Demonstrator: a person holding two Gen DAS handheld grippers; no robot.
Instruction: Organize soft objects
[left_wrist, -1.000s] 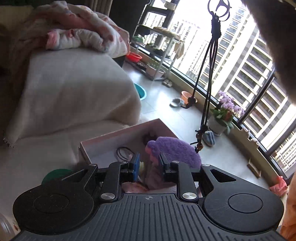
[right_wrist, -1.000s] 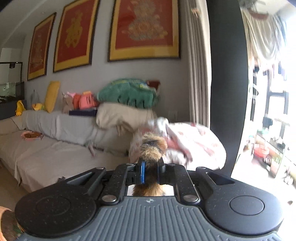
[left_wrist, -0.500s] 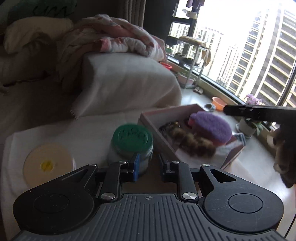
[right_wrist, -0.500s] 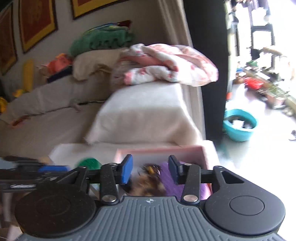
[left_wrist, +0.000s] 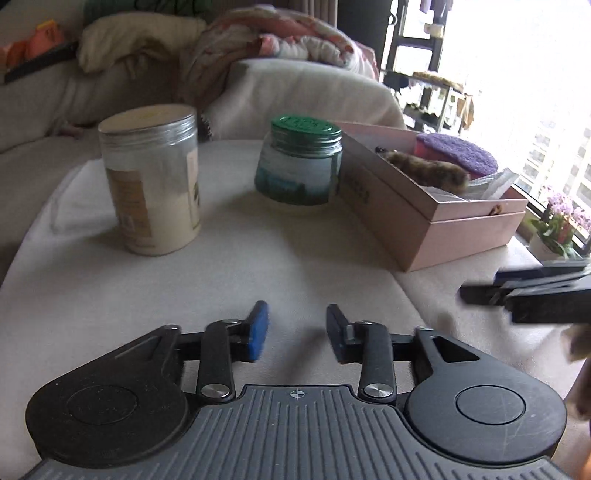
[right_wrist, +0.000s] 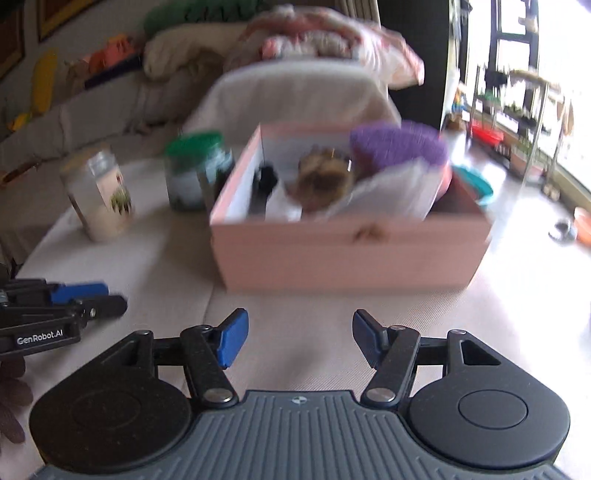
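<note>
Currently both handheld grippers hover low over a cloth-covered table (left_wrist: 303, 266), each with its jaws spread apart and nothing between them. The right gripper (right_wrist: 300, 341) faces a pink box (right_wrist: 351, 254) that sits straight ahead and near, with bare cloth between. Inside the box lie the soft items: a brown furry toy (right_wrist: 325, 177) at the middle and a purple fuzzy pad (right_wrist: 399, 146) just to its right, propped toward the far wall. From the left gripper (left_wrist: 297, 330), the same box (left_wrist: 461, 225) lies ahead and off to the right, farther away; here the furry toy (left_wrist: 424, 168) stretches lengthwise along the box with the purple pad (left_wrist: 458, 153) behind it. Two jars stand left of the box: a green-lidded glass jar (left_wrist: 299, 162) just beside it and a taller cream-filled jar (left_wrist: 153, 181) farther left. Judging by position, the right gripper is nearer the box. The right-hand view is blurred.
</note>
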